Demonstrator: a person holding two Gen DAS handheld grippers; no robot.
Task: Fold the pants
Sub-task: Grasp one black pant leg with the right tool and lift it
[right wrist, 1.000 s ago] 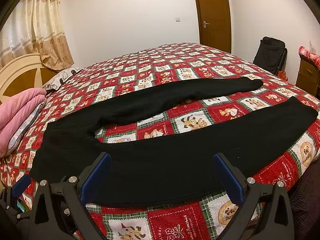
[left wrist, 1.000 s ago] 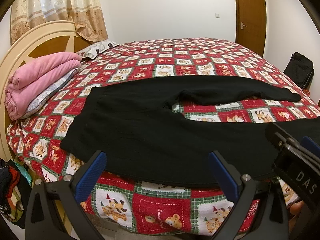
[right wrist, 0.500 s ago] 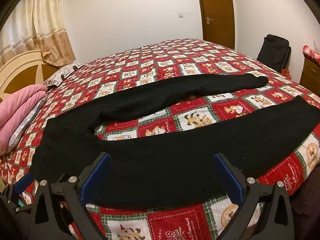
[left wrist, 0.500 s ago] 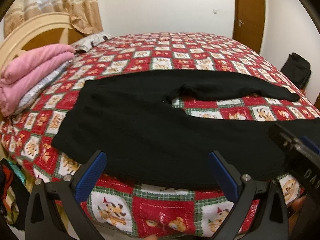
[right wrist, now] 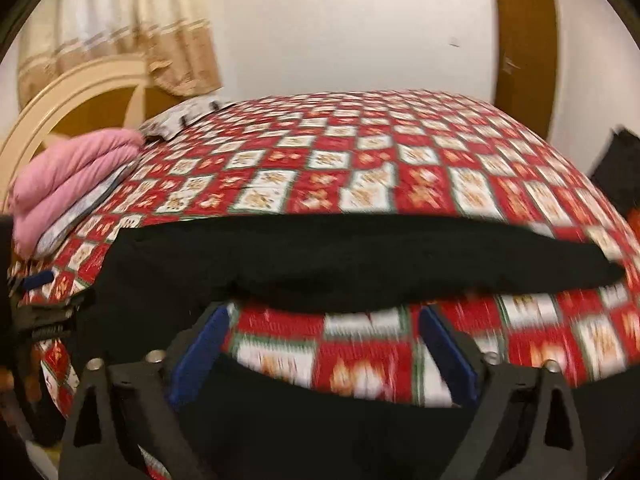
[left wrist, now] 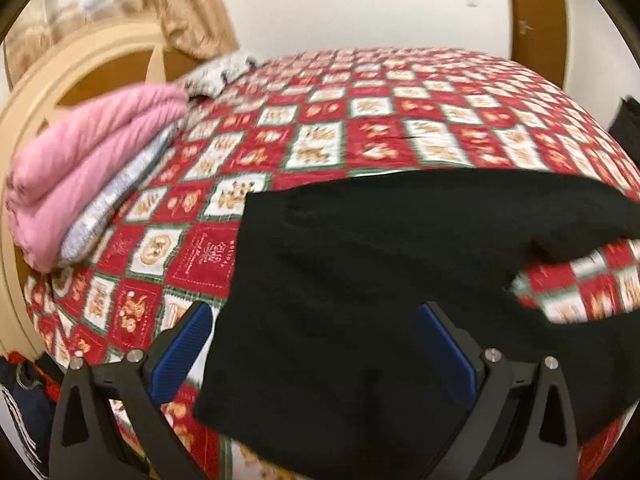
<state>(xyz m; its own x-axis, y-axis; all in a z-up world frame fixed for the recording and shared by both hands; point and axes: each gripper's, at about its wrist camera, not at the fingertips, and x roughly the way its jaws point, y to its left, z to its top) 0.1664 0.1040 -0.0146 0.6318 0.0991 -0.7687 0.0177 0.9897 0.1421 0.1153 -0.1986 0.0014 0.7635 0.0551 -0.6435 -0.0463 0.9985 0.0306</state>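
Black pants (left wrist: 380,280) lie spread across the near side of a red checked quilt (left wrist: 360,120). In the left wrist view their waist end fills the lower middle. My left gripper (left wrist: 320,348) hangs open just above that cloth, one blue pad past the waist edge, nothing pinched. In the right wrist view the far leg (right wrist: 320,264) runs across the quilt (right wrist: 360,152) and the near leg (right wrist: 320,432) lies under the fingers. My right gripper (right wrist: 326,354) is closing its jaws; only quilt and the near leg's edge show between the pads, untouched. The left gripper (right wrist: 38,284) shows at the left edge.
A folded pink blanket (left wrist: 88,160) and a pillow (left wrist: 216,76) lie by the cream headboard (left wrist: 80,68) at the left. A curtain hangs behind it. A brown door (right wrist: 524,40) and a black bag (right wrist: 616,168) are at the far right. Clothes (left wrist: 24,400) lie on the floor at the lower left.
Both views have swung left and closer over the bed, now blurred. The left gripper has come over the waist end. The right gripper's fingers stand a little narrower.
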